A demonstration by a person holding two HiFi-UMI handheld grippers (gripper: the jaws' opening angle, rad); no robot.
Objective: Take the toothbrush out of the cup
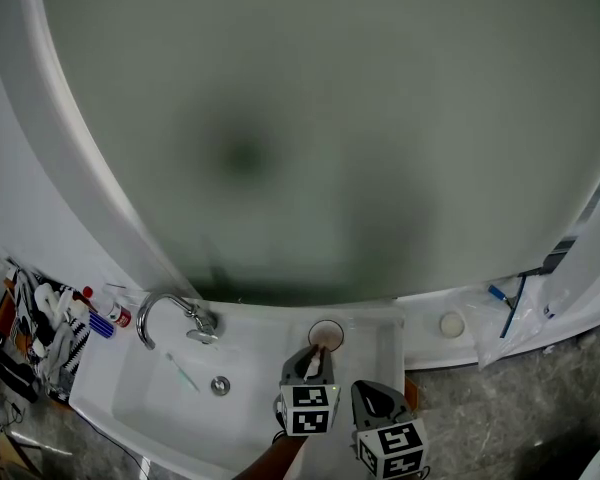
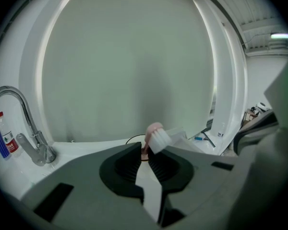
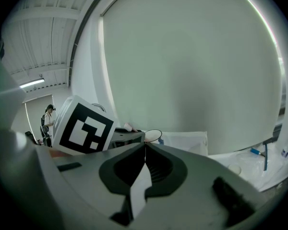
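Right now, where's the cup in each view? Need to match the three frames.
Head view: cup low centre, on the sink ledge, just beyond the left gripper.
Left gripper view: only its dark rim shows, centre, behind the toothbrush that gripper holds.
Right gripper view: oval rim at centre, just past the right gripper, jaws shut.
Shared landmark: small blue item on the ledge, right of the cup.
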